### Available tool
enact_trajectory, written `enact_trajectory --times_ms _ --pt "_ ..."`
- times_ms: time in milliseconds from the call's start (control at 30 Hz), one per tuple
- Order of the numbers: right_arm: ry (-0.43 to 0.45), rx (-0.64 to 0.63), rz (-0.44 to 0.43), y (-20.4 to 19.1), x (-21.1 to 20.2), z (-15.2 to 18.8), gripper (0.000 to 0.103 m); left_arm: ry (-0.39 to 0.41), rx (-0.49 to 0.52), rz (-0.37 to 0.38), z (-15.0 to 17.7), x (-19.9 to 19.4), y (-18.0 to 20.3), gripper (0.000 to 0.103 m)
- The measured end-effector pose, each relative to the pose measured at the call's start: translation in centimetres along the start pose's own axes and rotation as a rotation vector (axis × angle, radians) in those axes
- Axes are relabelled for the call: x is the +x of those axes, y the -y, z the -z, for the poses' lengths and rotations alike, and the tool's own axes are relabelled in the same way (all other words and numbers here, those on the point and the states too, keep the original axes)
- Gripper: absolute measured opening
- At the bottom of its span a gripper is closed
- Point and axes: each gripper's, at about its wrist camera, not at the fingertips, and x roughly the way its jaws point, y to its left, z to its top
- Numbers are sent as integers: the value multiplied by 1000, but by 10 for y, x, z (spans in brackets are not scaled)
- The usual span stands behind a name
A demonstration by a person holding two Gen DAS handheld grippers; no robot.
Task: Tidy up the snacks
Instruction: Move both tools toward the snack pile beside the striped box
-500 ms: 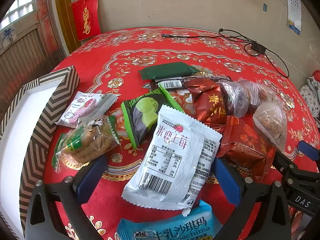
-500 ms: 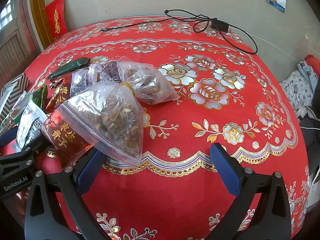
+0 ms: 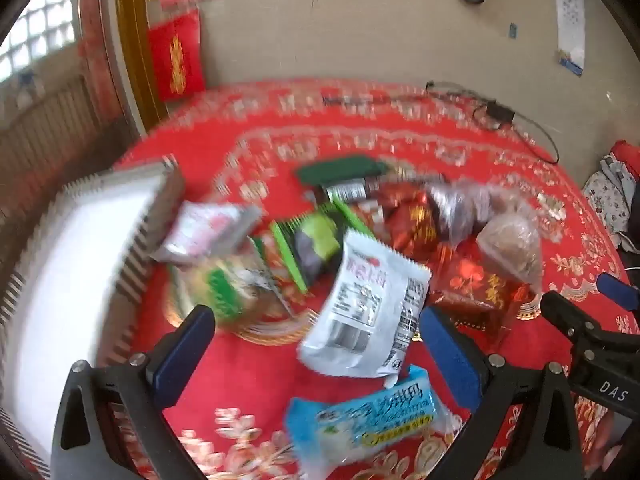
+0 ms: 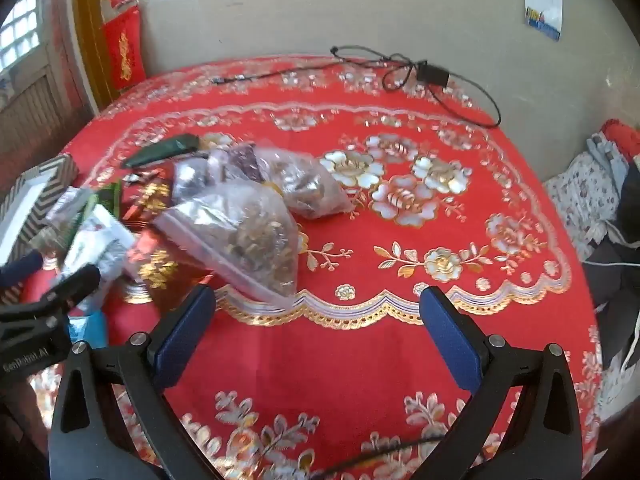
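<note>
Blurred snack pile (image 3: 360,256), labels unreadable

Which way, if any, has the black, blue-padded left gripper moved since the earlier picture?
Yes. The left gripper has drawn back and up from the red flowered tablecloth, which looks smaller, with more beige wall above it.

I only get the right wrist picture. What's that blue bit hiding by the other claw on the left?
Observer: A light blue Sachima packet, lying on the red cloth just before the left claw.
Kid: Is that claw holding anything?
Observer: No. Its jaws are wide open, and a white barcode packet lies ahead of them, unpinched.
Kid: What's in the stripy box?
Observer: The stripy box shows only a white inside where I can see.
</note>
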Motion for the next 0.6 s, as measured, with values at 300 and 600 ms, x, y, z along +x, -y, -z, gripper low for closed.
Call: enact_trajectory --times_ms 300,600 --pt "96 -12 -37 -2 -49 -5 103 30 -22 0 2 -31 -35 103" --pt "168 2 -43 18 -78 -9 103 41 -35 13 6 -37 -50 103"
